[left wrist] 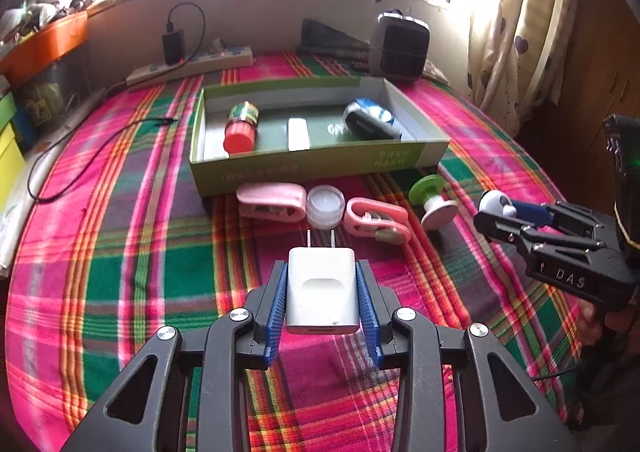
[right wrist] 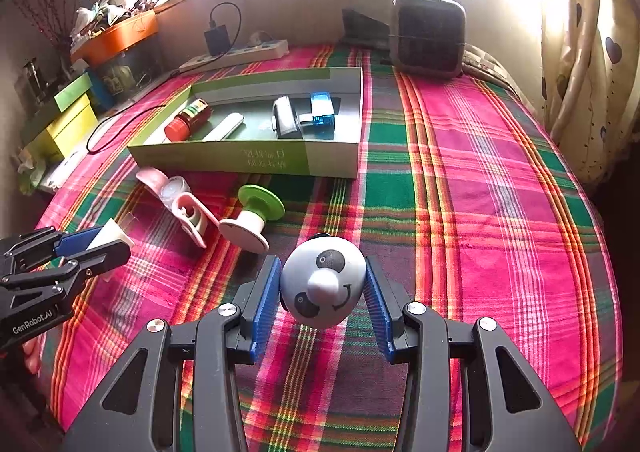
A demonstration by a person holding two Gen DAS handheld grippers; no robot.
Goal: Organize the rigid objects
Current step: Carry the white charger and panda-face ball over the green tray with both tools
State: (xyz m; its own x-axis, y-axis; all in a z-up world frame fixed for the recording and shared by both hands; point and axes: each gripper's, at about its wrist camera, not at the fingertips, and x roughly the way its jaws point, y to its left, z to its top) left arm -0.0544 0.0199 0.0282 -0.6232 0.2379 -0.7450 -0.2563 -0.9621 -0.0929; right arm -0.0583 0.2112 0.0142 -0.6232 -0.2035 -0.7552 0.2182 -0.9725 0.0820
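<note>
1. The left gripper (left wrist: 322,292) is holding a white USB wall charger (left wrist: 322,294), jaws clamped on its sides, prongs pointing far, above the plaid cloth (left wrist: 140,272).
2. The right gripper (right wrist: 322,292) is gripping a panda figurine (right wrist: 323,286), jaws clamped on both sides.
3. The green cardboard box (left wrist: 312,165) is sitting farther back, containing a red-capped bottle (left wrist: 240,127), a white stick (left wrist: 298,134) and a blue-black device (left wrist: 372,119).
4. Two pink clips (left wrist: 270,201), a small clear jar (left wrist: 325,205) and a green-topped spool (left wrist: 432,197) are lying just near the box's front wall.
</note>
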